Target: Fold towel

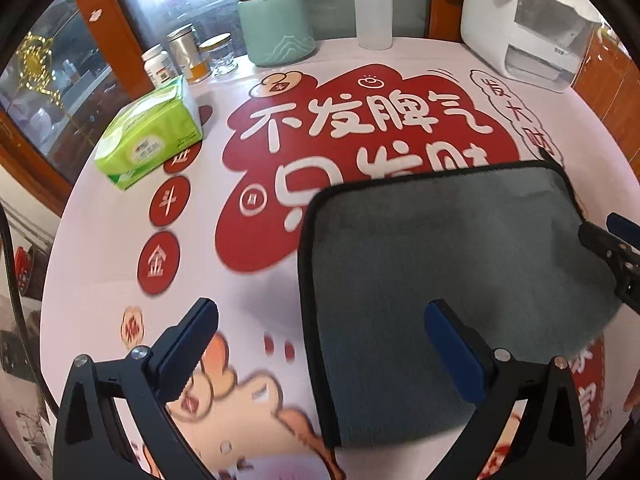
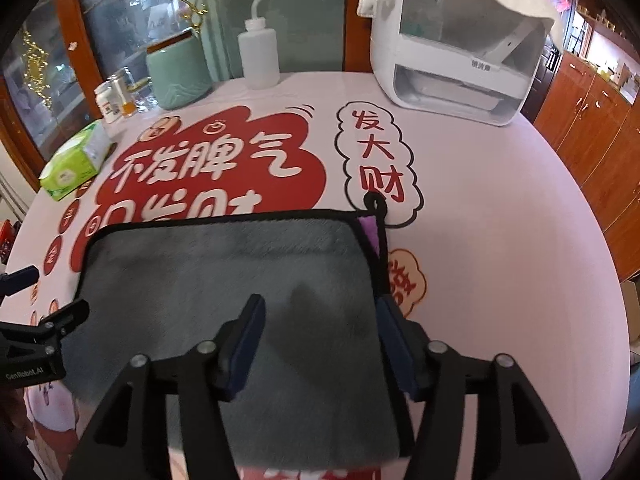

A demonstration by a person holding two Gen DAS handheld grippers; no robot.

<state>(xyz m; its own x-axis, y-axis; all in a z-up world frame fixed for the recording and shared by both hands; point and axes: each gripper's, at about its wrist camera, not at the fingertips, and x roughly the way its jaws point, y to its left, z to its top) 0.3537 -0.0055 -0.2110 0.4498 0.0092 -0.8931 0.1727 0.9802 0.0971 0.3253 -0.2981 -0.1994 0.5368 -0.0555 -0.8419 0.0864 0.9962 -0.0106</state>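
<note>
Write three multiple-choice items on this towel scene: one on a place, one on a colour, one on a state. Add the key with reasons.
1. Where does the tissue pack lie relative to the towel?
A. on top of it
B. apart, to its far left
C. under it

2. What colour is the towel's top face?
A. grey
B. yellow
C. white

3. How do the left tongs and right tongs stand?
A. both shut on the towel
B. only the left open
C. both open

Key: 1 B, bare tablecloth shows between pack and towel. 2 A, grey pile inside a black hem. 3 C, each pair's fingers stand wide apart with nothing clamped.
</note>
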